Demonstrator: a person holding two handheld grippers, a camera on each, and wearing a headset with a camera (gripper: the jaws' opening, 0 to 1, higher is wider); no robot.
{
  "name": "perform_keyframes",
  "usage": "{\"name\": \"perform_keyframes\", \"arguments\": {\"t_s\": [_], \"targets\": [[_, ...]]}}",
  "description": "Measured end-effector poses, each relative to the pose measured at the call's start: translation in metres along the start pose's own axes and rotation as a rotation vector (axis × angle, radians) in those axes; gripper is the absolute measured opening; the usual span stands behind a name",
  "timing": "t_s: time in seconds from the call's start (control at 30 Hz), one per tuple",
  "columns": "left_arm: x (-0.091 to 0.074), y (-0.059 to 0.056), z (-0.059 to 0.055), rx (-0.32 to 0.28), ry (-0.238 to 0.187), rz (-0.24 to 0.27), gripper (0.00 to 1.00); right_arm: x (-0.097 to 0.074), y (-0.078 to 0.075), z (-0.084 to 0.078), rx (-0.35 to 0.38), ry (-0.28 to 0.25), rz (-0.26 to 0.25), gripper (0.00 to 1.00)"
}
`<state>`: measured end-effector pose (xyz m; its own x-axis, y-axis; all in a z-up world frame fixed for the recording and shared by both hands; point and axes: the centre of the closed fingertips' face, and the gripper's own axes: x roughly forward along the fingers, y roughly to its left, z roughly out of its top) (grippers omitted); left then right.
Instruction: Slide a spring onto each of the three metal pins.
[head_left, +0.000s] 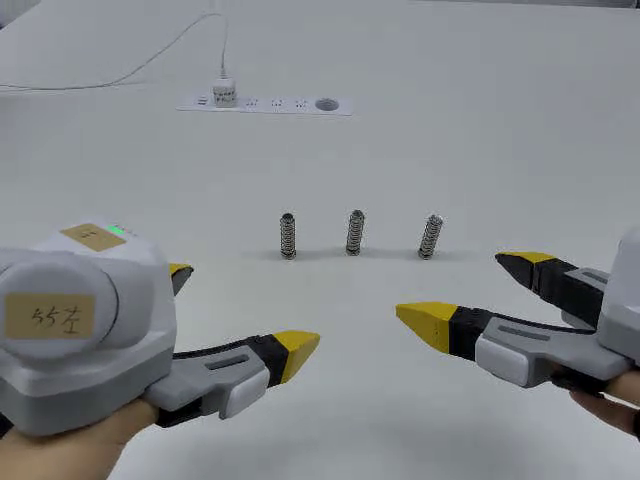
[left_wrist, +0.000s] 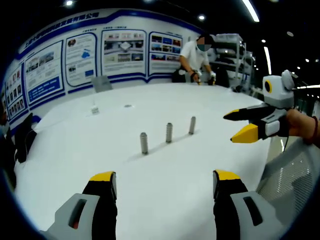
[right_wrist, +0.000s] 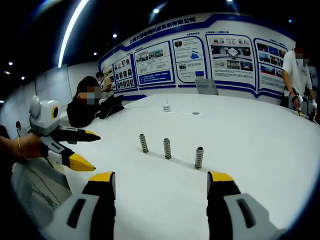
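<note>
Left hand-held gripper (head_left: 245, 308) and right hand-held gripper (head_left: 450, 285) gape empty near three upright springs (head_left: 355, 232)

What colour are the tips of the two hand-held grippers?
Yellow. It shows best in the head view, on the left hand-held gripper and the right hand-held gripper.

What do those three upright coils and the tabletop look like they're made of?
Three coils: likely bare steel wire, grey and glinting, with ridged turns. Tabletop: smooth matte white, perhaps laminate or painted board; soft shadows, no glare.
</note>
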<state>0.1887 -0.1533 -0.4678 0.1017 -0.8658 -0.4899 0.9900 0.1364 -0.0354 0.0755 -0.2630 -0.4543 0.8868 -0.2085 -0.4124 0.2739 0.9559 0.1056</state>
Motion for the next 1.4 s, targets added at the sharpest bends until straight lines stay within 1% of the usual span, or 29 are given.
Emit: {"name": "perform_keyframes", "arguments": {"t_s": [0.17, 0.3, 0.5, 0.63, 0.77, 1.0, 1.13, 1.2, 1.3, 1.4], "targets": [[0.0005, 0.0015, 0.0005, 0.0, -0.001, 0.004, 0.8, 0.0012, 0.0022, -0.0019, -0.01, 0.012, 0.002, 0.76], [0.0011, 0.0015, 0.0003, 0.003, 0.002, 0.007, 0.8, 0.0018, 0.0013, -0.0005, -0.006, 0.005, 0.0, 0.76], [0.0006, 0.003, -0.0009, 0.001, 0.007, 0.015, 0.8, 0.0032, 0.0003, -0.0037, -0.03, 0.024, -0.004, 0.76], [0.0009, 0.0032, -0.0017, 0.0, 0.012, 0.016, 0.79, 0.0032, -0.0029, -0.0036, -0.009, 0.019, -0.013, 0.76], [0.0011, 0.0035, -0.0009, -0.002, 0.009, 0.017, 0.79, 0.0011, -0.0047, 0.0011, 0.015, -0.008, -0.023, 0.76], [0.0013, 0.0042, 0.0001, -0.005, 0.006, 0.017, 0.79, 0.0032, -0.0043, -0.0026, -0.005, 0.015, -0.025, 0.76], [0.001, 0.0047, -0.0022, -0.006, 0.015, 0.018, 0.78, 0.0028, -0.004, -0.0046, -0.017, 0.025, -0.026, 0.76], [0.0012, 0.004, -0.0021, -0.008, 0.015, 0.016, 0.78, 0.0026, -0.0044, -0.0061, -0.017, 0.031, -0.026, 0.76], [0.0016, 0.0036, -0.002, -0.004, 0.016, 0.016, 0.78, 0.0028, -0.0052, -0.0054, -0.013, 0.027, -0.029, 0.76], [0.0021, 0.0038, -0.0035, -0.007, 0.021, 0.015, 0.78, 0.0028, -0.0069, -0.0041, 0.013, 0.017, -0.031, 0.75]]}}
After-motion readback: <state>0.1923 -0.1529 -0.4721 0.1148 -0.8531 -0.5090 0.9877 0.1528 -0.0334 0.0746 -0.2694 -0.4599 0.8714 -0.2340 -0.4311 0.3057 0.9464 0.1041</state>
